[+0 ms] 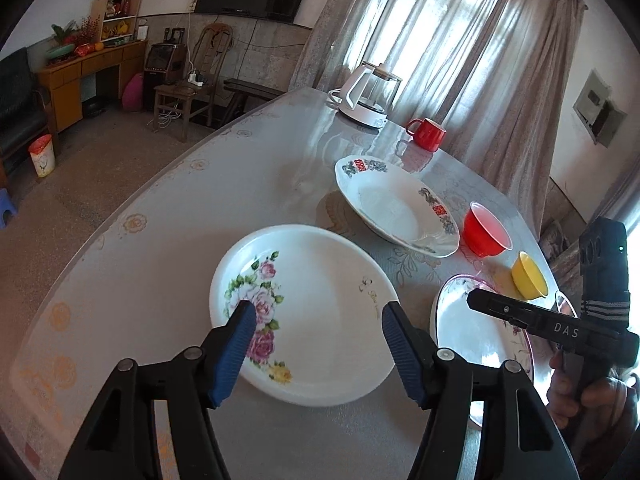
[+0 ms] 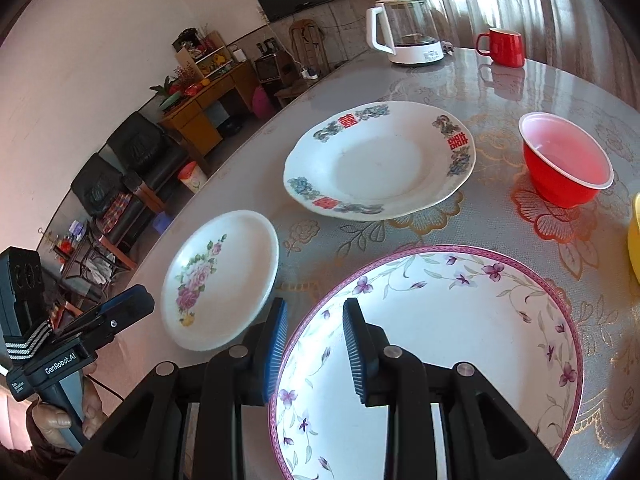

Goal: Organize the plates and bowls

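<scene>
- While both grippers hang over the round glass-topped table [image 2: 400, 80], left gripper [image 1: 316, 354] has its blue pads spread wide, nothing between them, above the small white rose-print plate [image 1: 320, 312].
- Right gripper [image 2: 316, 356]: jaws partly apart, straddling the near rim of the large purple-rimmed floral plate [image 2: 460, 320]; pads look clear of the rim, hard to be sure.
- Rose-print plate sits just left of the purple-rimmed plate, apart.
- White scalloped plate with red characters [image 2: 380, 160] lies beyond the purple-rimmed plate.
- Red plastic bowl [image 2: 566, 160] and yellow bowl [image 1: 530, 276] sit to its far right.
- Red mug [image 2: 504, 46] and white-and-glass kettle [image 2: 408, 28] stand well beyond.
</scene>
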### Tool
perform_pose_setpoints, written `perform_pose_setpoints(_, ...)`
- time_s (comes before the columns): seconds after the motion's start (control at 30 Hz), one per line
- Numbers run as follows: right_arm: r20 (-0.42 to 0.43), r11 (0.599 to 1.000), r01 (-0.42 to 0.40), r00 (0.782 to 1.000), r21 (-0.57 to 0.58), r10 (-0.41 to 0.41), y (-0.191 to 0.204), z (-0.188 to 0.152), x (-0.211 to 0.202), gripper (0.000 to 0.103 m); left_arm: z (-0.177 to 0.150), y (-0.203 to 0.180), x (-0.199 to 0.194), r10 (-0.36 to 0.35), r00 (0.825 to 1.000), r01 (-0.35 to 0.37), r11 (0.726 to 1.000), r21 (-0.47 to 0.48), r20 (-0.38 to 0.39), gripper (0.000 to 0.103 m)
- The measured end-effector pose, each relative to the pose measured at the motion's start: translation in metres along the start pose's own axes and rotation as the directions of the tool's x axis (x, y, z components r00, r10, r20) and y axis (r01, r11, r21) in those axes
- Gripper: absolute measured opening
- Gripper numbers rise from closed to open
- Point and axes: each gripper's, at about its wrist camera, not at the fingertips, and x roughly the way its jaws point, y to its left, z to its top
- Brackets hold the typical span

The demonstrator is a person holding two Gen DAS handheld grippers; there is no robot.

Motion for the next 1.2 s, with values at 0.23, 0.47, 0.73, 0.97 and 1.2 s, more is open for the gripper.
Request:
perform_pose_setpoints(0.23,0.015,0.989,0.033,0.999,0.144,-0.036,-0.028,0.028,0.003,0.04,0.051,-0.016,0.048,-0.043,0.996,0.046,0.998,0.042,-0.08,0.086)
perform_pose_setpoints(0.47,0.07,0.95,0.047,0.995,0.308,-0.072,-0.069,0.057,0.009,0.04,0.097,-0.011,0.104,-0.067,0.985,0.064,0.998,-0.027,-0.158,0.083)
perform_pose_setpoints(0.73,0.05,0.907,0.101,0.99,0.41,-0.133,-0.104,0.078,0.038,0.038,0.13,-0.009,0.157,-0.065,0.971,0.052,0.997,-0.062,-0.229,0.065)
perform_pose_setpoints(0.97,0.015,0.91,0.112,0.992,0.4,-0.129,-0.109,0.096,0.064,0.027,0.148,-0.021,0.197,-0.059,0.959,0.057,0.998,-0.015,-0.277,0.05)
perform_pose_setpoints(1.2,0.0,0.91,0.093,0.995,0.403,-0.101,-0.115,0.096,0.083,0.02,0.139,-0.037,0.213,0.017,0.952,0.014,0.995,0.099,-0.304,0.032)
